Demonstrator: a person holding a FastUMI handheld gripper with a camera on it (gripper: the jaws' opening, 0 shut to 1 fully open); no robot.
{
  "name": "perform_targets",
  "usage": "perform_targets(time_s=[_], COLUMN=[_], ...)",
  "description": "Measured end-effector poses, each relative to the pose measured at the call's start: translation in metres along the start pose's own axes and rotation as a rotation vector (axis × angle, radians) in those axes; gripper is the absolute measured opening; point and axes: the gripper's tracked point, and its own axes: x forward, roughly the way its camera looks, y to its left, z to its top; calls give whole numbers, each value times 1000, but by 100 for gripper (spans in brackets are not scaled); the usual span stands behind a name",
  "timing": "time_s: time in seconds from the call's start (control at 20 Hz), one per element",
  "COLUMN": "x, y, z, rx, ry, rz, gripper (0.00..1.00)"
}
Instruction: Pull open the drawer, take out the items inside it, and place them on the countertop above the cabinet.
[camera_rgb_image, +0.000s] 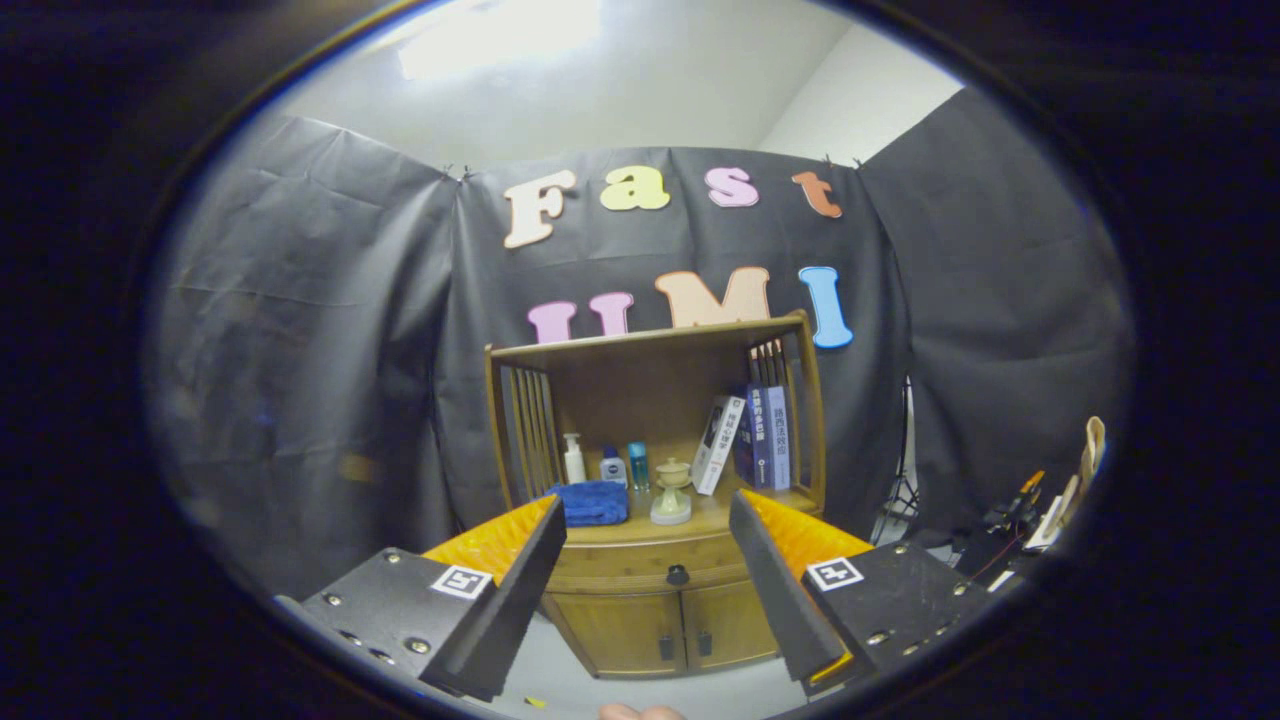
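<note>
Drawer (640, 573) shut, towel (591, 502) and bottles (603, 464) on tabletop (715, 517): fits pre-pull or finished-and-reclosed; jaws of gripper (648, 540) wide open, holding nothing.

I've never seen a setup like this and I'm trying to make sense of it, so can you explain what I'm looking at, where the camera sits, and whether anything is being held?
The camera rides on a handheld gripper that a person carries, and it looks forward along its two fingers. They stand open and apart, holding nothing.

Ahead, beyond the fingers, is a small wooden cabinet against the booth's black cloth wall. Its drawer, with a dark knob, is shut, and two small doors sit below it.

On the countertop above lie a folded blue cloth, a white pump bottle, two small bottles, a pale ceramic stand and a few books.
</note>
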Motion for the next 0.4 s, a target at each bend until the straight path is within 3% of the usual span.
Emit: perform_targets(time_s=[0.4], x=[-22], y=[13], z=[28], rx=[-50], ry=[-47], rz=[30], gripper=[99])
